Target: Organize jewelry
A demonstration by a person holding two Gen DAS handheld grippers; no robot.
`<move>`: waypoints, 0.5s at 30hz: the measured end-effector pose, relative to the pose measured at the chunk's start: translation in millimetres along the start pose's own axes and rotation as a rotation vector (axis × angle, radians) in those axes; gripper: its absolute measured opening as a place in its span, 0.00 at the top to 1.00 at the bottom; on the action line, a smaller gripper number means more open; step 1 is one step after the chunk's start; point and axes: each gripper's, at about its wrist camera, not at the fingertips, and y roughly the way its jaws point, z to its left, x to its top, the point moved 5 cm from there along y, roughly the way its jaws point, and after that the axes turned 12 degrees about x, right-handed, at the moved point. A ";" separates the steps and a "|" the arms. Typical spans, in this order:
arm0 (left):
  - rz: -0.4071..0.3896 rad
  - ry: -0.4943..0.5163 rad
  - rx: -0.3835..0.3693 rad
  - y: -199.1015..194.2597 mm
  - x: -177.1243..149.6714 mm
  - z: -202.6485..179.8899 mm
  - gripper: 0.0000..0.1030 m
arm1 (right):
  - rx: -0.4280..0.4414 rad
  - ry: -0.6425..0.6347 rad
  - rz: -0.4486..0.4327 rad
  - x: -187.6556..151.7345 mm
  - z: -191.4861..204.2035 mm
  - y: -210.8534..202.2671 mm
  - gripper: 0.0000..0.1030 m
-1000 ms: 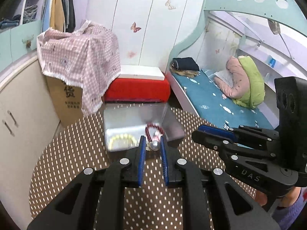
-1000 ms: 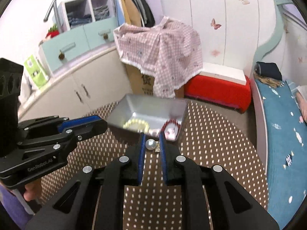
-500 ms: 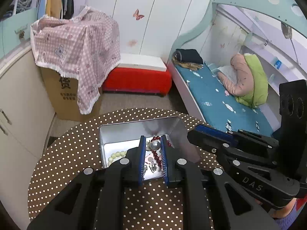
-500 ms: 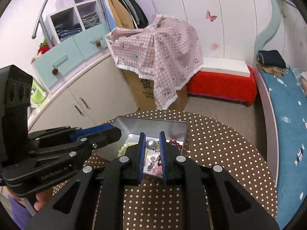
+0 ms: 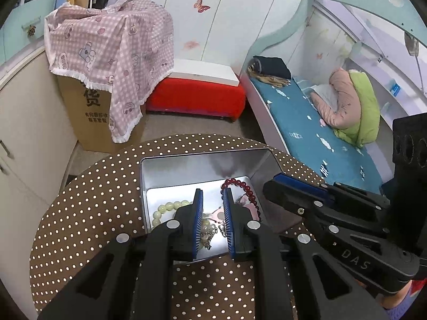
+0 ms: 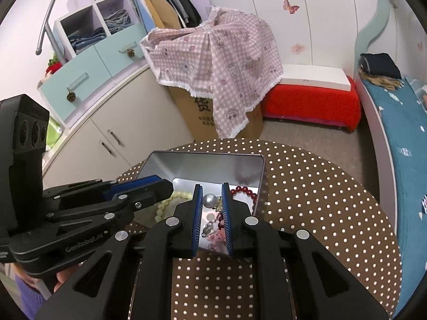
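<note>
Left gripper (image 5: 212,194) was pictured parted and empty above the silver tin (image 5: 202,164) near the far edge of the dotted table (image 5: 88,213). Pale green beads (image 5: 170,206) lay at the tin's left, dark red beads (image 5: 240,184) at its right. Right gripper (image 6: 211,190) was seen over the same tin, a pearl earring (image 6: 209,200) between its pads; whether it was pinched or just freed could not be told. A clean drop, it was judged, would be served by a low release, clear of the chains.
</note>
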 end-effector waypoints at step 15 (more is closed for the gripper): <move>-0.043 -0.016 0.024 -20.5 -1.0 -0.9 0.52 | -0.003 -0.005 -0.030 -0.6 6.8 -15.8 0.83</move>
